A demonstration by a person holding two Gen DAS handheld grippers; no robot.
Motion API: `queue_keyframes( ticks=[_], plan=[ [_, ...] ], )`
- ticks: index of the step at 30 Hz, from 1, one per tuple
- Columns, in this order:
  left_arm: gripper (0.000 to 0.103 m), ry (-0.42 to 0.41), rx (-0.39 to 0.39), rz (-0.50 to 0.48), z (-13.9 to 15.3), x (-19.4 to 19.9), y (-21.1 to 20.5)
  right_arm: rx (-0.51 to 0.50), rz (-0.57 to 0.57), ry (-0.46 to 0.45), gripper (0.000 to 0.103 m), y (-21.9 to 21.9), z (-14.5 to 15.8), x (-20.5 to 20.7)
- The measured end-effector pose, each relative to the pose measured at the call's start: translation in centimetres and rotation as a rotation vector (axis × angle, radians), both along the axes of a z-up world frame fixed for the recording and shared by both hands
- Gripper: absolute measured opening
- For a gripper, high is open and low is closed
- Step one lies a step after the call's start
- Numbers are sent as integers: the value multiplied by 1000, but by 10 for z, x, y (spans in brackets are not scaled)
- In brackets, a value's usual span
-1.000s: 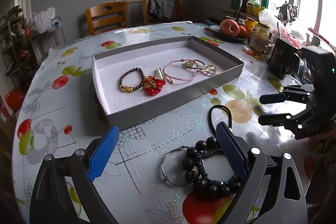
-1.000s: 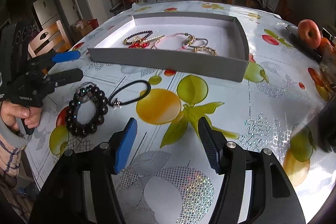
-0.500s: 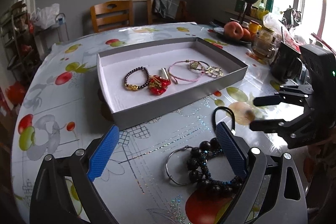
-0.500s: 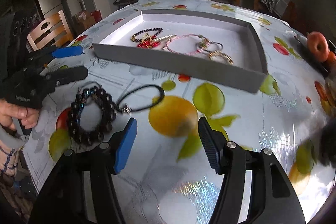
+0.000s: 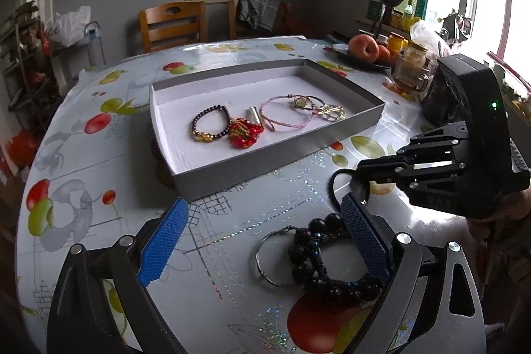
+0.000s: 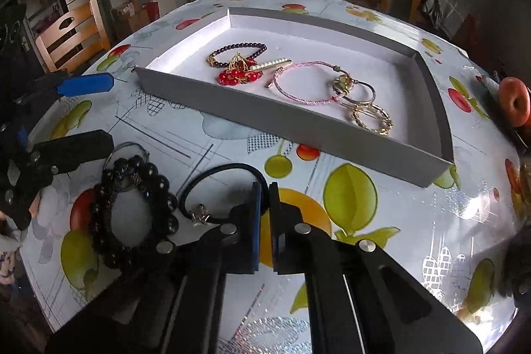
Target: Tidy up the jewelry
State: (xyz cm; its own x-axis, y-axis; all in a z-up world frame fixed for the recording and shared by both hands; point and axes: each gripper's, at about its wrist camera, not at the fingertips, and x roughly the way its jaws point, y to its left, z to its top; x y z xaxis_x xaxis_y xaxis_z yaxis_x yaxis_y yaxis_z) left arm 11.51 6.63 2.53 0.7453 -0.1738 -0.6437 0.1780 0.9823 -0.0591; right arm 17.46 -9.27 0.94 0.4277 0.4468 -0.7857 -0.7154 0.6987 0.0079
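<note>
Right gripper (image 6: 264,188) fingers pinch the black cord (image 6: 219,175) at the bench's near edge, ready to lift it (presumably into the tray (image 6: 298,125)); left gripper (image 5: 265,238) fingers gape wide over the beads (image 5: 318,267)

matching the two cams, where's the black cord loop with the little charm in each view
Left wrist: black cord loop at right of centre, mostly hidden behind the right tool and the left tool's blue pad.
Right wrist: black cord loop at lower centre, pinched in the shut right tool.
Shared landmark: grey tray, just beyond the loop in both.
</note>
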Motion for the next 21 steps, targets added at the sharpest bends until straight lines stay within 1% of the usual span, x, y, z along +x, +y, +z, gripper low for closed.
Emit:
queue_keyframes(
  ticks=[7,13,21],
  plan=[
    [93,11,0,-84,-1,-9,-12,15,-59,-3,3,-35,1,1],
    [93,26,41,-150,-4,-11,-28,37,-102,-6,3,-63,3,3],
    [92,36,94,-214,-8,-15,-50,65,-110,-13,3,-72,7,1]
  ],
)
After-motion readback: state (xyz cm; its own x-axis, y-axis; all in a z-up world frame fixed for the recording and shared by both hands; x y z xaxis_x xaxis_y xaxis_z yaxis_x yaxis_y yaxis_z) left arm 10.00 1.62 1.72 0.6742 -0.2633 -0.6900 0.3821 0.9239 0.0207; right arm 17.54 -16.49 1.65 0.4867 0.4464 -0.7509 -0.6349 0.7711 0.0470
